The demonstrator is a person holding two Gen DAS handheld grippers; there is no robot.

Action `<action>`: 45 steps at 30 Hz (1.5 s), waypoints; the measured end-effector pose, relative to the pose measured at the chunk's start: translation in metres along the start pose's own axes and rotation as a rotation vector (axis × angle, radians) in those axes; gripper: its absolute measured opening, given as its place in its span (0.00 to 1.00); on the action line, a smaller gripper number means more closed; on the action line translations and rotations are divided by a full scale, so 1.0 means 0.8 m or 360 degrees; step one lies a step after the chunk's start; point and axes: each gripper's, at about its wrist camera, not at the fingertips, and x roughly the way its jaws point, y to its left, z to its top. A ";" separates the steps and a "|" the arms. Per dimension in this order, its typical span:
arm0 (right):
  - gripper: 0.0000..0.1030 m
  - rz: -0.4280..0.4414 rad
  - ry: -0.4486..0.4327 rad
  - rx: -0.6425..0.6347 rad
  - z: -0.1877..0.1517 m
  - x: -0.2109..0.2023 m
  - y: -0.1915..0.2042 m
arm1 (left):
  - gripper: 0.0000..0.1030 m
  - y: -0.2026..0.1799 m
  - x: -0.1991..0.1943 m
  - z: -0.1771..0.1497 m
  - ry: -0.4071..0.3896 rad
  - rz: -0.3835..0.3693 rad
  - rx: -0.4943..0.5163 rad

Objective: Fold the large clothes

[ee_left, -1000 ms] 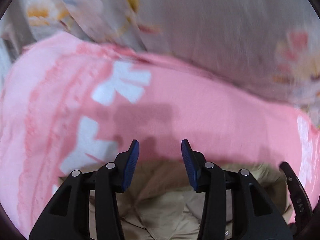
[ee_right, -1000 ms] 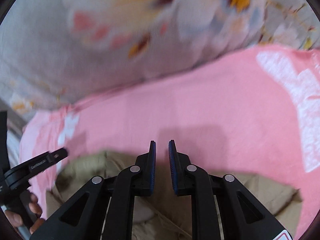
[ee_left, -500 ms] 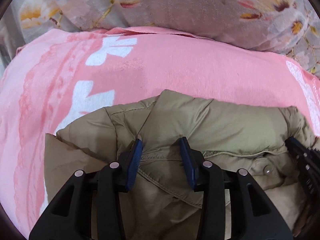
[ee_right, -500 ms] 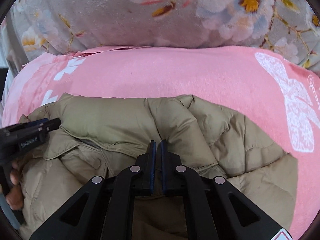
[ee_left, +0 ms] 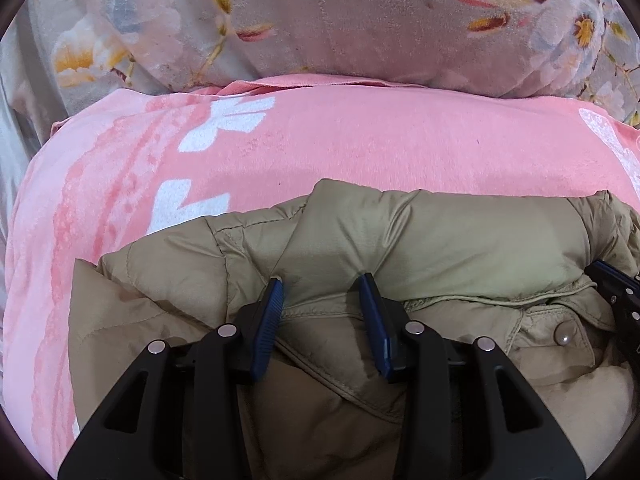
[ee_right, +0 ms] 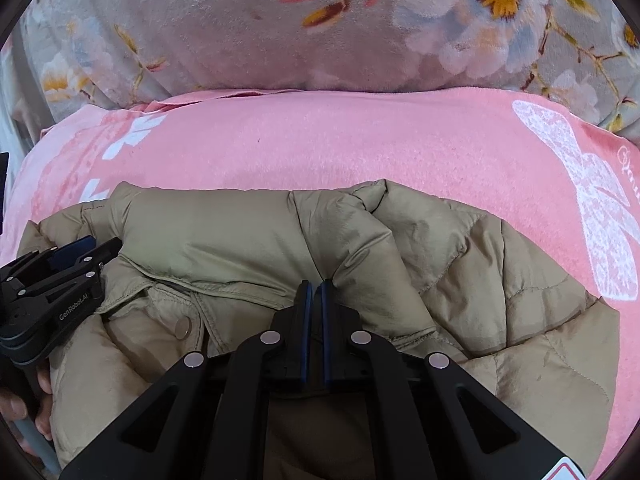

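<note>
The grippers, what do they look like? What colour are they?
Both the left gripper and right gripper are black plastic, with triangle cut-outs, round silver rivets and ribbed blue pads on the fingers. White "GenRobot.AI" lettering runs along the left one's side.

Both wrist views close, sharing jacket (ee_left: 460, 240) collar.

Jacket (ee_left: 440, 240) on blanket (ee_left: 360, 140)
</note>
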 end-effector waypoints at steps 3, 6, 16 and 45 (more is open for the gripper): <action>0.00 0.0006 -0.0002 0.0004 0.000 0.000 0.000 | 0.37 0.000 0.002 0.000 -0.0006 0.0007 0.0004; 0.00 0.0014 -0.0003 0.0008 0.000 0.000 -0.001 | 0.37 -0.001 0.001 0.000 -0.0011 0.0010 0.0007; 0.00 0.0017 -0.0003 0.0009 -0.001 0.000 -0.002 | 0.37 -0.003 0.000 -0.003 -0.0018 0.0023 0.0020; 0.00 0.0062 0.0023 0.0059 0.004 0.005 -0.005 | 0.38 -0.010 0.006 -0.002 -0.0018 0.0095 0.0070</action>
